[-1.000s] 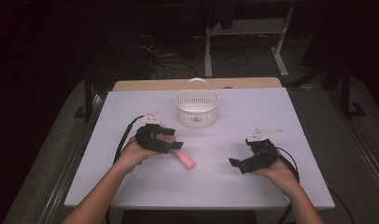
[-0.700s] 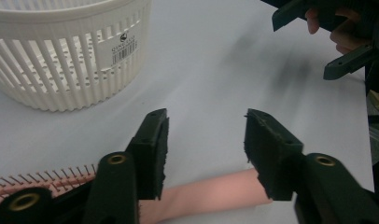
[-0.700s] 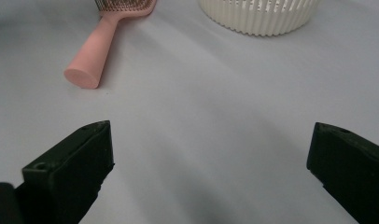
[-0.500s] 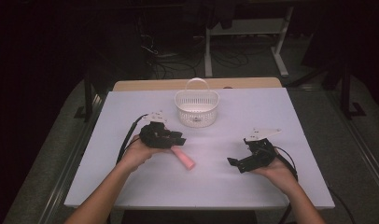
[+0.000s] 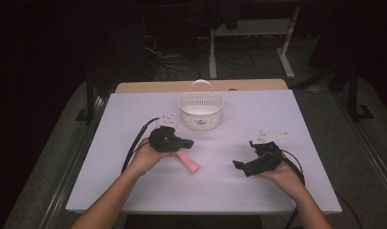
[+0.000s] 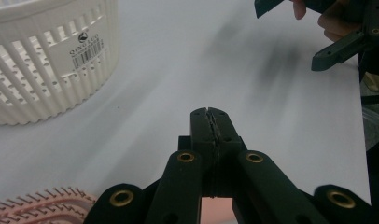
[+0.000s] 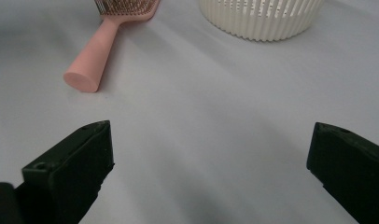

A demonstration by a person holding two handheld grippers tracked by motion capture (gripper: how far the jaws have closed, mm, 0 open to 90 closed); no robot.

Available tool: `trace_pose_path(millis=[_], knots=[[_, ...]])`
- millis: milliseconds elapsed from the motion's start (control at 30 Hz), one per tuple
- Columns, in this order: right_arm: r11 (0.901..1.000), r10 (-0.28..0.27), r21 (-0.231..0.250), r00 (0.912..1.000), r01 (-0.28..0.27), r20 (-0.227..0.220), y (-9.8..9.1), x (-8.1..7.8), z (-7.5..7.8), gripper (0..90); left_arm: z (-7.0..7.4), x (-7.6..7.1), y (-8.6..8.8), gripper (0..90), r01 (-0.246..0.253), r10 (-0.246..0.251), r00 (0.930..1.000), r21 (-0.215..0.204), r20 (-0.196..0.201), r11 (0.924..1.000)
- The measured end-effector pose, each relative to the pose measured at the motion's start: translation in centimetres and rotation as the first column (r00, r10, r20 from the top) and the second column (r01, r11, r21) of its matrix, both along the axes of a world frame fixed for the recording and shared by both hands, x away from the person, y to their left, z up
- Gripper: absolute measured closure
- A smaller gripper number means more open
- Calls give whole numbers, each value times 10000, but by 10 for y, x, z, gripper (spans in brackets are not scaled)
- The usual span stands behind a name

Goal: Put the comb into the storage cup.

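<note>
1. Closing is what has changed since a second ago: the left gripper [image 5: 186,142] has just been bringing its jaws in, and in the left gripper view [image 6: 210,114] they now meet tip to tip with nothing between them.
2. Its hand has barely shifted; it sits over the head of the pink brush [image 5: 188,162], whose handle pokes out toward the table's [image 5: 229,191] middle.
3. Bristles show at the bottom of the left gripper view [image 6: 43,205], beside and below the jaws, so I judge the brush is not gripped; it lies on the table.
4. A white basket [image 5: 201,110] stands just beyond, apparently empty.
5. At the right, the right gripper [image 5: 239,165] rests well apart from the brush, jaws wide [image 7: 211,168].
</note>
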State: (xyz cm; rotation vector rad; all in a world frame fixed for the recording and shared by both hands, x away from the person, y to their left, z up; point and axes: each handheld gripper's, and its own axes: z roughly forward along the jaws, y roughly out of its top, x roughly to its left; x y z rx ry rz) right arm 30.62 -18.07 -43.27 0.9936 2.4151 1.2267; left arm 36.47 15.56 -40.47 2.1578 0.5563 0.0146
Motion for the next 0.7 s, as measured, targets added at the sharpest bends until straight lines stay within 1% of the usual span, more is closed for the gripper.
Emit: trace_pose_path(millis=[300, 433, 633, 700], knots=[[10000, -41, 25, 10000, 42, -53, -1, 0, 0, 1, -10, -2, -12, 900, 270, -260, 9993, 411, -264, 9988], [10000, -56, 35, 10000, 57, -74, -1, 0, 0, 1, -14, -4, -18, 900, 458, -432, 9983, 662, -392, 9968], [10000, -48, 30, 9999, 48, -88, -1, 0, 0, 1, -20, -7, -27, 900, 622, -579, 9972, 958, -478, 9934], [10000, -51, 27, 9999, 51, -94, -1, 0, 0, 1, -22, -8, -29, 900, 666, -610, 9966, 1049, -563, 9922]])
